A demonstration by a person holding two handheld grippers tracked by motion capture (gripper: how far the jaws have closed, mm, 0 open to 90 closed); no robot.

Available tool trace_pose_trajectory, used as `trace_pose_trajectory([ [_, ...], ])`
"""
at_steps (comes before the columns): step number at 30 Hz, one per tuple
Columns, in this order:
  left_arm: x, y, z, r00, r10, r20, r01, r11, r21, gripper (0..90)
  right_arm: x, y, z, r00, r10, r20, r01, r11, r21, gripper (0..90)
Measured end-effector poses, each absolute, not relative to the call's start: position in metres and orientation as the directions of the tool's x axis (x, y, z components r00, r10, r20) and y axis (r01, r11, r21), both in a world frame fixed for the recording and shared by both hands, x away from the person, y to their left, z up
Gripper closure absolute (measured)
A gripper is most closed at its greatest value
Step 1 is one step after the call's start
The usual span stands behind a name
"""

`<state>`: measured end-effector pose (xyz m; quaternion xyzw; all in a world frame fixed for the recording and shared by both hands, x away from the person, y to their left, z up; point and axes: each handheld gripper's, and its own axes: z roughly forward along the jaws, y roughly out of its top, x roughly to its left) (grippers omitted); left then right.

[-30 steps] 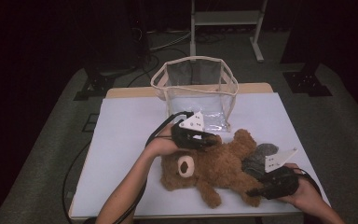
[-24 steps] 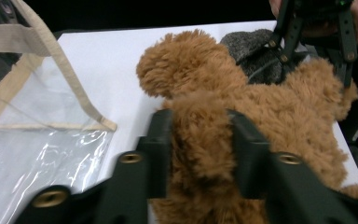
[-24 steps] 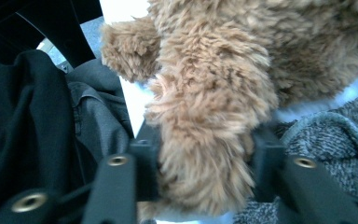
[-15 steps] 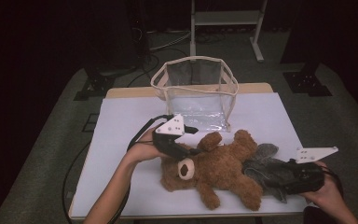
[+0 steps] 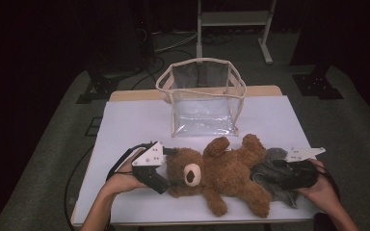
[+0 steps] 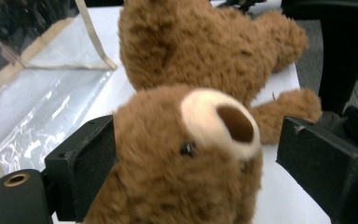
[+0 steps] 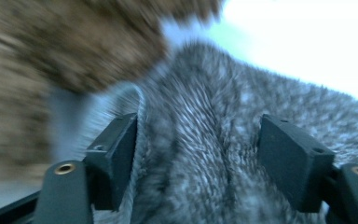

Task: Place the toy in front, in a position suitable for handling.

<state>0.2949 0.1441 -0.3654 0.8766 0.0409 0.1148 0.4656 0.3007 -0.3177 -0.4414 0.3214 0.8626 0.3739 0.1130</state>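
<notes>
Clear bag (image 5: 201, 103): stands upright and open-topped at the far middle of the desk (image 5: 125, 125), just behind the teddy bear; in the left gripper view its plastic wall (image 6: 37, 112) lies close to the left jaw.
Teddy bear (image 5: 217, 175): lies on its back across the near part of the desk, head toward the person's left, legs toward the right.
Grey cloth (image 5: 274, 175): a furry grey piece at the bear's feet, touching them, partly under the right claw.
Hard to make out: the right gripper view is blurred; the grey fur (image 7: 205, 154) and a brown patch of the bear (image 7: 51, 56) show, but edges are soft. The cloth's full shape is covered by the claw and hand.
Left claw (image 6: 196, 158): jaws have just been opening; they stand apart on either side of the bear's head, the right jaw clear of the fur, so released.
Right claw (image 7: 198, 154): jaws have just been opening and stand wide, with grey fur bunched between them; whether the pads press on it I cannot tell.
Hands: both forearms come in low from the near edge, the left hand (image 5: 125, 175) resting beside the bear's head, the right hand (image 5: 323, 185) at the desk's right near corner.
</notes>
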Motion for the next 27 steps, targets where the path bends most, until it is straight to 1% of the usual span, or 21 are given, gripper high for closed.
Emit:
trace_pose_trajectory([
  [1, 0.294, 0.145, -0.368, 0.969, 0.181, 0.17, -0.038, -0.57, 0.821, 12.2, 0.303, -0.315, -0.446, -0.765, 0.643, 0.022, 0.472, 0.537, 0.699, 30.5],
  [2, 0.295, 0.145, -0.371, 0.968, 0.186, 0.171, -0.033, -0.578, 0.816, 12.2, 0.305, -0.312, -0.452, -0.766, 0.643, 0.014, 0.476, 0.553, 0.683, 28.8],
  [3, 0.295, 0.145, -0.371, 0.968, 0.186, 0.171, -0.033, -0.578, 0.816, 12.2, 0.305, -0.312, -0.452, -0.766, 0.643, 0.014, 0.476, 0.553, 0.683, 28.8],
  [4, 0.295, 0.144, -0.375, 0.967, 0.191, 0.167, -0.025, -0.582, 0.813, 12.2, 0.304, -0.311, -0.455, -0.768, 0.64, -0.004, 0.456, 0.552, 0.698, 29.6],
  [6, 0.298, 0.143, -0.382, 0.966, 0.201, 0.166, -0.018, -0.583, 0.812, 12.1, 0.303, -0.312, -0.452, -0.762, 0.648, -0.019, 0.46, 0.561, 0.688, 44.4],
  [7, 0.3, 0.142, -0.385, 0.966, 0.203, 0.162, -0.01, -0.594, 0.804, 11.0, 0.302, -0.315, -0.45, -0.749, 0.663, -0.009, 0.477, 0.549, 0.686, 57.3],
  [8, 0.303, 0.14, -0.39, 0.958, 0.207, 0.197, -0.022, -0.633, 0.774, 11.0, 0.301, -0.317, -0.45, -0.737, 0.675, 0.007, 0.496, 0.535, 0.684, 64.8],
  [9, 0.303, 0.14, -0.39, 0.958, 0.207, 0.197, -0.022, -0.633, 0.774, 11.2, 0.301, -0.317, -0.45, -0.737, 0.675, 0.007, 0.496, 0.535, 0.684, 64.8],
  [10, 0.304, 0.142, -0.391, 0.959, 0.21, 0.19, -0.02, -0.618, 0.786, 11.2, 0.301, -0.32, -0.449, -0.729, 0.684, 0.021, 0.511, 0.523, 0.683, 68.6],
  [12, 0.305, 0.145, -0.39, 0.96, 0.217, 0.176, -0.012, -0.597, 0.802, 12.0, 0.302, -0.329, -0.448, -0.713, 0.694, 0.099, 0.552, 0.469, 0.69, 73.4],
  [13, 0.304, 0.146, -0.389, 0.958, 0.221, 0.185, -0.017, -0.596, 0.803, 12.0, 0.302, -0.329, -0.448, -0.713, 0.694, 0.099, 0.552, 0.469, 0.69, 73.4],
  [14, 0.303, 0.147, -0.388, 0.956, 0.221, 0.193, -0.025, -0.596, 0.803, 11.9, 0.3, -0.341, -0.448, -0.701, 0.699, 0.141, 0.572, 0.433, 0.696, 74.3],
  [16, 0.301, 0.149, -0.388, 0.954, 0.219, 0.206, -0.039, -0.59, 0.806, 11.8, 0.294, -0.352, -0.446, -0.684, 0.71, 0.167, 0.583, 0.394, 0.71, 74.8],
  [17, 0.301, 0.149, -0.388, 0.954, 0.219, 0.206, -0.039, -0.59, 0.806, 11.8, 0.294, -0.352, -0.446, -0.684, 0.71, 0.167, 0.583, 0.394, 0.71, 74.8],
  [20, 0.305, 0.148, -0.389, 0.956, 0.224, 0.19, -0.024, -0.585, 0.811, 11.7, 0.283, -0.37, -0.434, -0.666, 0.722, 0.186, 0.575, 0.337, 0.745, 75.0],
  [21, 0.306, 0.148, -0.389, 0.956, 0.228, 0.183, -0.018, -0.578, 0.816, 11.7, 0.274, -0.38, -0.418, -0.674, 0.71, 0.204, 0.549, 0.296, 0.782, 75.0],
  [23, 0.307, 0.148, -0.387, 0.957, 0.222, 0.187, -0.026, -0.576, 0.817, 11.6, 0.265, -0.384, -0.399, -0.693, 0.692, 0.202, 0.512, 0.276, 0.813, 74.9],
  [24, 0.307, 0.147, -0.386, 0.957, 0.218, 0.191, -0.032, -0.573, 0.819, 11.6, 0.265, -0.384, -0.399, -0.693, 0.692, 0.202, 0.512, 0.276, 0.813, 74.9],
  [26, 0.309, 0.145, -0.384, 0.959, 0.21, 0.19, -0.039, -0.568, 0.822, 11.6, 0.257, -0.378, -0.374, -0.738, 0.648, 0.19, 0.461, 0.277, 0.843, 74.8],
  [27, 0.31, 0.143, -0.383, 0.961, 0.201, 0.19, -0.043, -0.569, 0.821, 11.8, 0.255, -0.371, -0.364, -0.758, 0.631, 0.167, 0.432, 0.293, 0.853, 74.7],
])
